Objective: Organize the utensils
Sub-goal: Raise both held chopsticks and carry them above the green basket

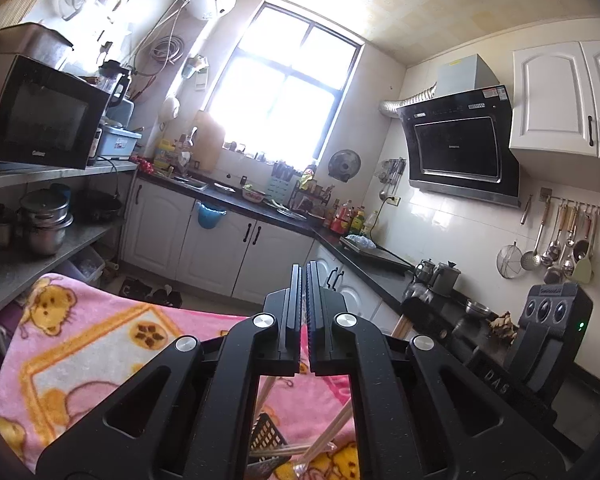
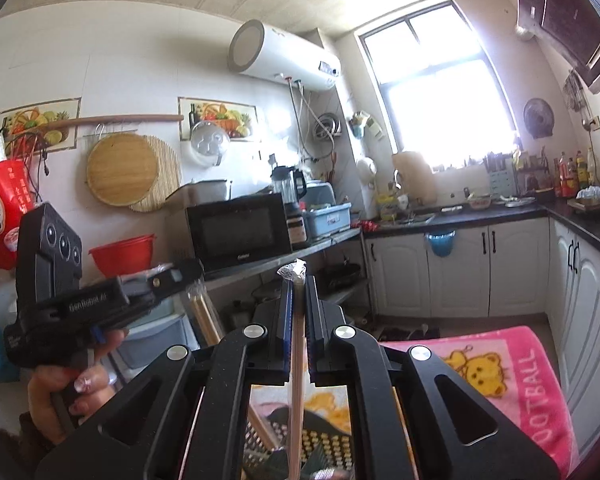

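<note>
My right gripper (image 2: 299, 284) is shut on a pair of wrapped wooden chopsticks (image 2: 296, 360) and holds them upright, the plastic-wrapped tip poking above the fingers. Below it a black perforated utensil basket (image 2: 324, 446) sits on the pink blanket (image 2: 512, 384). My left gripper (image 1: 304, 276) is shut with nothing between its fingertips. In the right wrist view the left gripper (image 2: 180, 276) appears at the left, shut on another wrapped chopstick bundle (image 2: 204, 312). In the left wrist view, chopsticks (image 1: 332, 432) and the basket (image 1: 266, 438) show below the fingers.
A pink bear-print blanket (image 1: 84, 344) covers the work surface. A metal shelf carries a microwave (image 2: 236, 228) and pots (image 1: 46, 220). White cabinets (image 2: 456, 268) under a dark counter line the back and right. Utensils hang on a wall rail (image 1: 560, 240).
</note>
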A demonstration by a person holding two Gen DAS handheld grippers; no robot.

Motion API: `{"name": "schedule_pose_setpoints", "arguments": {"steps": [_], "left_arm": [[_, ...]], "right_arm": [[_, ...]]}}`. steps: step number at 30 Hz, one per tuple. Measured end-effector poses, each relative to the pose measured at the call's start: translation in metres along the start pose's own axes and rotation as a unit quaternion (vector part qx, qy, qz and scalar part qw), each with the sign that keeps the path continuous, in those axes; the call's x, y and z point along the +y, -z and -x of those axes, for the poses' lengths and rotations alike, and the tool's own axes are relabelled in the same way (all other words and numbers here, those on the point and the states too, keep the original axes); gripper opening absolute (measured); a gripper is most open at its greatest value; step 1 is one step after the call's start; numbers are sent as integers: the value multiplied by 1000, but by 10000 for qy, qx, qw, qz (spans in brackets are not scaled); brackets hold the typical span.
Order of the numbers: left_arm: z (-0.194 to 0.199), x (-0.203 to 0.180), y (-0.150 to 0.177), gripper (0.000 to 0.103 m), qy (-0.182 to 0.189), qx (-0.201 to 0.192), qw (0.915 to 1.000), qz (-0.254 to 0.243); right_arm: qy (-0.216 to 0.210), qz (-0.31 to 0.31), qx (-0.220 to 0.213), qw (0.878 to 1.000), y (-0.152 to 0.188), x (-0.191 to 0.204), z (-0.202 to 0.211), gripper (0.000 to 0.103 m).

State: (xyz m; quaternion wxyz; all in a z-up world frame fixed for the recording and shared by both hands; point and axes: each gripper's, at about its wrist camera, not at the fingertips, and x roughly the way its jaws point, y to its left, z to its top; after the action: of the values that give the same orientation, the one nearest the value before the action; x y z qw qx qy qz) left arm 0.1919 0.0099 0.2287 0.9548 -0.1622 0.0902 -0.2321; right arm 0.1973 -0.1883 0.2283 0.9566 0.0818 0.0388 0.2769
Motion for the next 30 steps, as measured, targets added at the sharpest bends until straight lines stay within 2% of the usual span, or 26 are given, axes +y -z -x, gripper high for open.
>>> {"name": "schedule_pose_setpoints", "arguments": {"steps": [9,30], "left_arm": [[-22,18,16,1,-118,186,9997,138],[-40,43,63,1,-183,606,9970,455]], "right_arm": [[118,141,-132,9997,5,-6,-23,6],[371,49,221,9991,75,-22,-57,6]]}}
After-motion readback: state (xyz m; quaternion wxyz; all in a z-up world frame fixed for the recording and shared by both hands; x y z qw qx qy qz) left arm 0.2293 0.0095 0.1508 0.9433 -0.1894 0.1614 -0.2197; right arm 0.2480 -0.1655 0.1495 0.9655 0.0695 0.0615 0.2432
